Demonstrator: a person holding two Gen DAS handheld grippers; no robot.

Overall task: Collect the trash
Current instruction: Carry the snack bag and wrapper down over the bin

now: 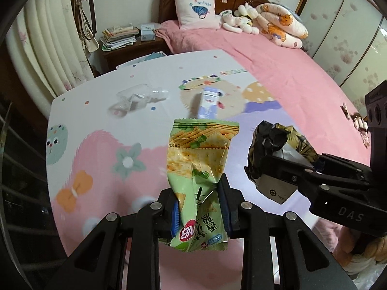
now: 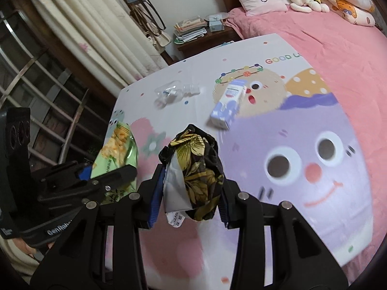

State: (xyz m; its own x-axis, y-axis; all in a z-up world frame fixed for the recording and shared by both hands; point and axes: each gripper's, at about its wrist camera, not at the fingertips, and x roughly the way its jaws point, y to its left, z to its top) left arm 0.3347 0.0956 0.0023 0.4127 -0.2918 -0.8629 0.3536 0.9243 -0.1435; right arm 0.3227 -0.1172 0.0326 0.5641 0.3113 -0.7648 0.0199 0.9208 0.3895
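My left gripper (image 1: 199, 207) has its fingers pinching the green cracker wrapper (image 1: 198, 166), and my right gripper (image 2: 191, 201) pinches a crumpled black floral packet (image 2: 196, 169), both held above the table (image 2: 326, 229). A small carton (image 2: 228, 104) and a clear bottle (image 2: 174, 93) lie apart on the table.

On the cartoon-printed table (image 2: 314, 193), only two things block the way, both toward the far edge: a crumpled clear plastic bottle (image 2: 177, 93) near the far left corner and a small blue-white carton (image 2: 228, 105) just right of it, with a passable gap between. The near half lies open. Beyond the far edge stands a cluttered nightstand (image 2: 205, 36).
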